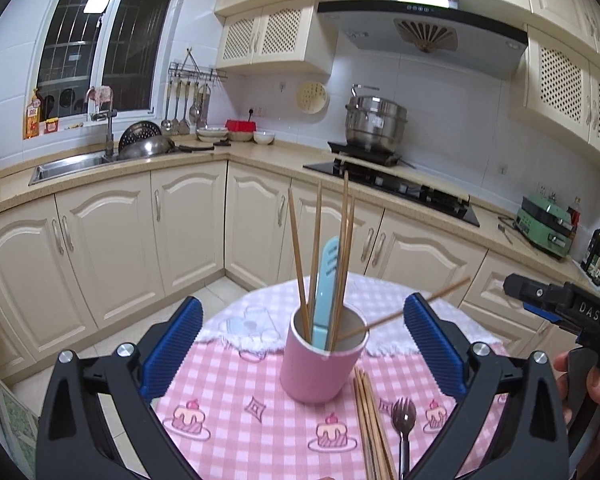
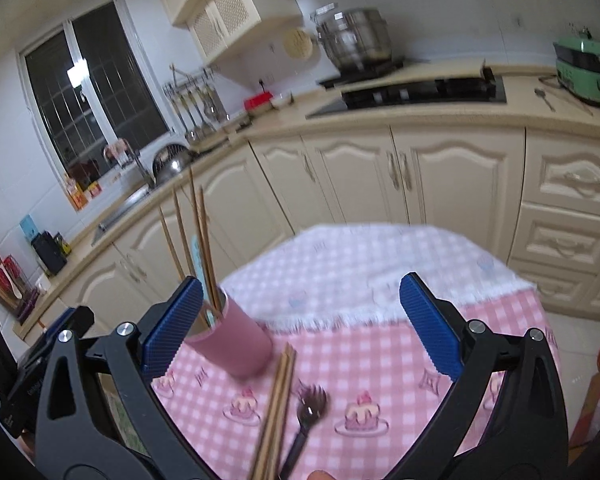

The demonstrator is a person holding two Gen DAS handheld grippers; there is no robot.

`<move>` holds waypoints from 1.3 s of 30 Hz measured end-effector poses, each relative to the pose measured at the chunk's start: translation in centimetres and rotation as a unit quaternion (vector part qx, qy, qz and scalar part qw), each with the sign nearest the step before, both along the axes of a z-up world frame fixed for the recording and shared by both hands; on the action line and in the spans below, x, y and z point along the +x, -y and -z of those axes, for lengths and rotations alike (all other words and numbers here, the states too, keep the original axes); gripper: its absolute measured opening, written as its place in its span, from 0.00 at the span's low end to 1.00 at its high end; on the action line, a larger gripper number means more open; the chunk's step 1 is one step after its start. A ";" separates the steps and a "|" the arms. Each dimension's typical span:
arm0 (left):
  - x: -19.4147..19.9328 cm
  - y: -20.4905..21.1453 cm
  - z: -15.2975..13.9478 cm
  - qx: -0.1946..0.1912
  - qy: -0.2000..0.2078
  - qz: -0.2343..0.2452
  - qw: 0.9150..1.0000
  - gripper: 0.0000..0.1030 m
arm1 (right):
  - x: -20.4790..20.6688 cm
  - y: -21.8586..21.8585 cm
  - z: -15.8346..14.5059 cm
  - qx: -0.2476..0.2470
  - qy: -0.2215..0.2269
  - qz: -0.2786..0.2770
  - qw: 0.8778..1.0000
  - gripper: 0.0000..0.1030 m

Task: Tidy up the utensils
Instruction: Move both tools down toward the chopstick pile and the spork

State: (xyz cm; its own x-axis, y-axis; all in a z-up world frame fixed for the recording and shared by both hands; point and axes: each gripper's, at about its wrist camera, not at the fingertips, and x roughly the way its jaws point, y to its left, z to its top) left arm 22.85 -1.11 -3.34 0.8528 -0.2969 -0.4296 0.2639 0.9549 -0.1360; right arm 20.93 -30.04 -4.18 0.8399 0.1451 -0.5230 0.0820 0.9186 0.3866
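A pink utensil cup (image 1: 320, 360) stands upright on the pink checked tablecloth (image 1: 228, 396) covering the surface, centred between the wide-open, empty jaws of the left gripper (image 1: 303, 344). Inside the cup stand several wooden chopsticks (image 1: 298, 256) and a light blue flat utensil (image 1: 327, 284); one more chopstick (image 1: 412, 308) leans out over the rim toward the right. Just near-right of the cup, a bundle of loose chopsticks (image 1: 370, 428) lies flat on the cloth, with a dark spork (image 1: 404, 424) beside it on the right. The right gripper (image 2: 302, 328) has its jaws spread open with nothing between them, above the cloth right of the cup (image 2: 230, 340); its view is blurred.
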 end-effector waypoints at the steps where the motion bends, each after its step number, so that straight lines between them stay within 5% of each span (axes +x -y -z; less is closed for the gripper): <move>1: -0.1 0.1 0.3 0.002 -0.003 0.000 1.000 0.96 | -0.1 0.1 0.5 0.001 -0.010 -0.003 1.000 0.94; 17: -0.4 2.1 6.2 0.061 -0.102 0.021 0.993 0.96 | -0.6 -1.7 9.3 -0.026 -0.190 -0.057 0.980 0.94; 39: -0.2 6.1 13.9 0.152 -0.214 0.075 0.962 0.96 | -1.4 -1.5 12.6 -0.034 -0.236 -0.058 0.969 0.94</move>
State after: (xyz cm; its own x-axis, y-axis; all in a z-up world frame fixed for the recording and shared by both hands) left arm 22.69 -7.23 -17.26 0.5356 -0.2069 -0.8187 0.3835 0.9234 0.0176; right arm 19.49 -28.57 -16.75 0.4853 0.1765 -0.8563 0.1290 0.9542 0.2698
